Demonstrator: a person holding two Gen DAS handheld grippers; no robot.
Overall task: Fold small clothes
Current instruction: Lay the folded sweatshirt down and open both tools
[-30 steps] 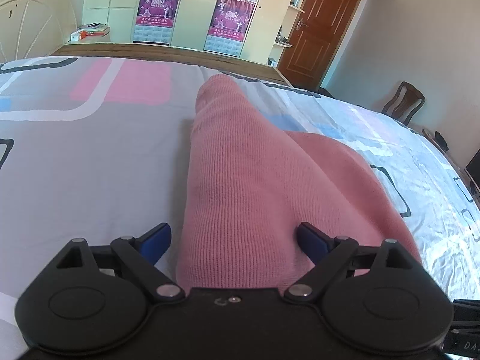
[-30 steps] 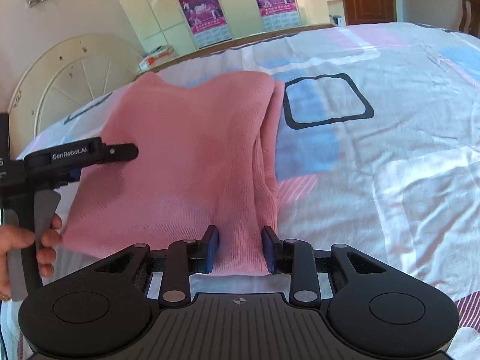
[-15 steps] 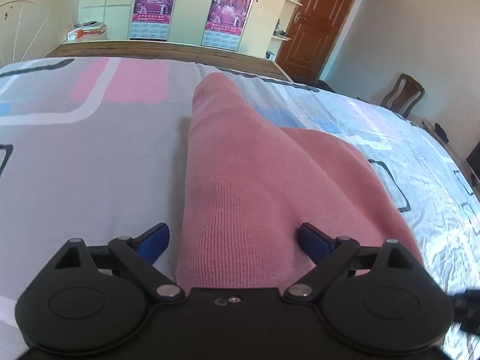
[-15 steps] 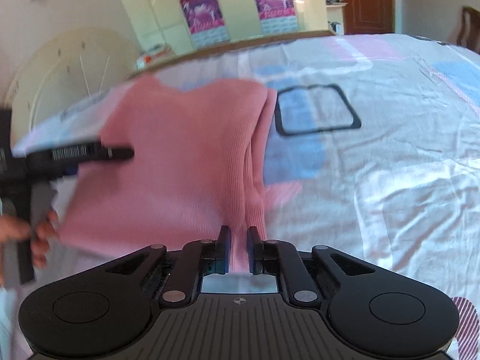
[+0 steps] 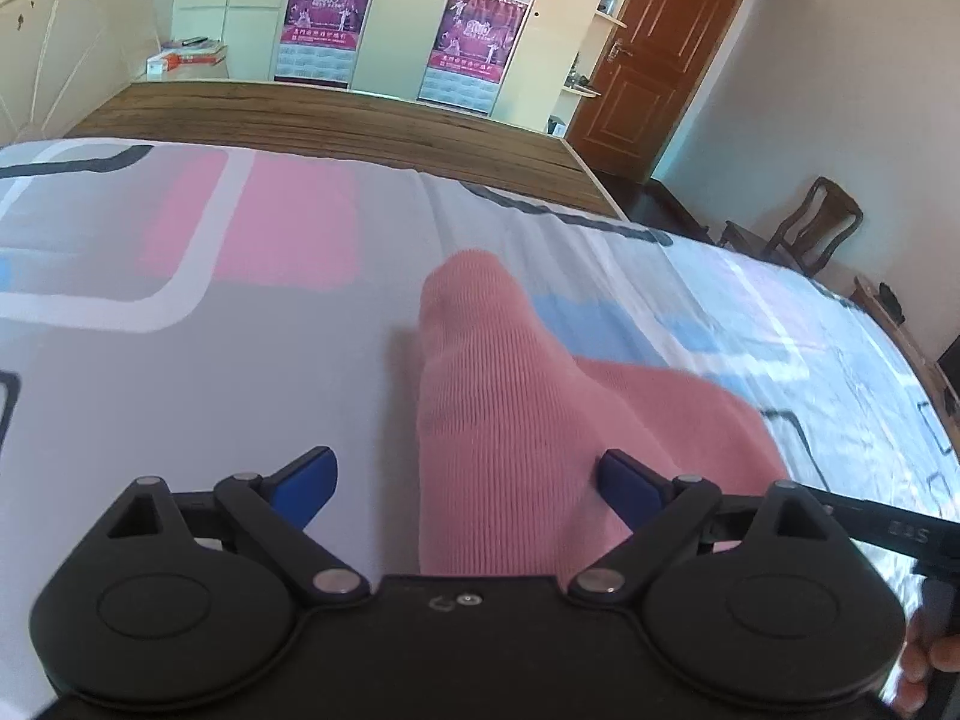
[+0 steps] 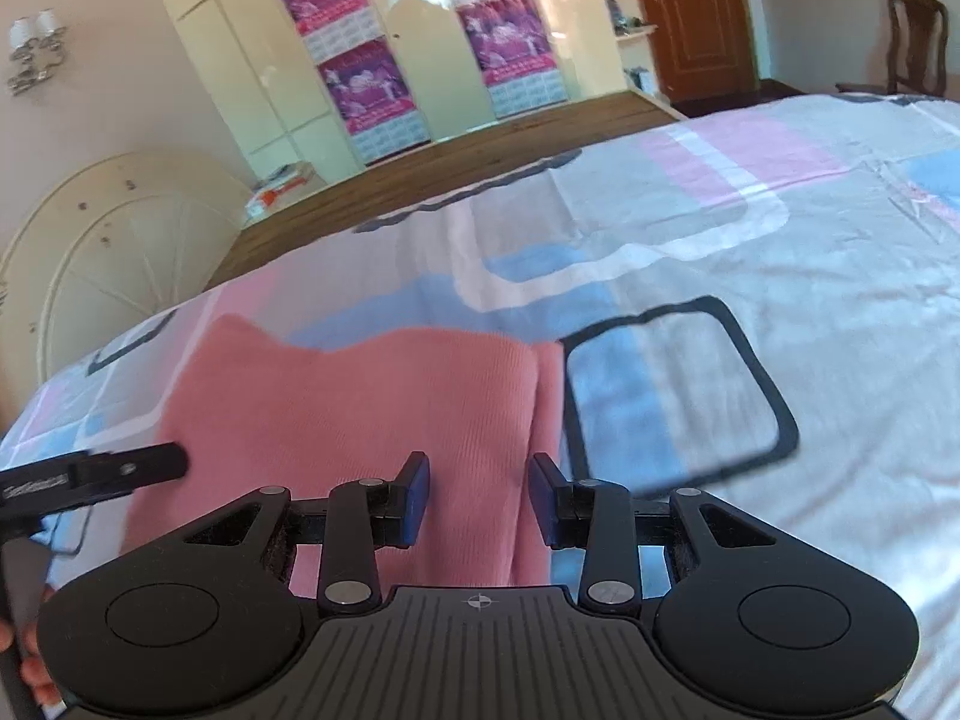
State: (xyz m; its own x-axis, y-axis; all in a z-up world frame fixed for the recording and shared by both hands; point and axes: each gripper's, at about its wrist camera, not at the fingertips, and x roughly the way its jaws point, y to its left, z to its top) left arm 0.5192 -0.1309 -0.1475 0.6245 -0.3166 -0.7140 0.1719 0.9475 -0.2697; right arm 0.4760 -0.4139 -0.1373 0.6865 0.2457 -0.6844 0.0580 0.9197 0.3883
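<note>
Left gripper point(image 5: 468, 483) jaws spread wide — pink knit garment point(image 5: 528, 432) between them, on the bedsheet point(image 5: 180, 372).

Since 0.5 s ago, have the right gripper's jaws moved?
Yes. The right gripper has opened: its jaws now stand apart, no longer pinching the pink garment's folded edge.

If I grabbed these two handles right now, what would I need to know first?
Left gripper: jaws open wide, holding nothing, straddling the near edge of the pink sweater.
Right gripper: jaws open, also empty, over the sweater's folded right side.
The sweater lies on the patterned bedsheet, its sides already folded in.
Left to do, probably: fold it across once more into a compact bundle.
</note>
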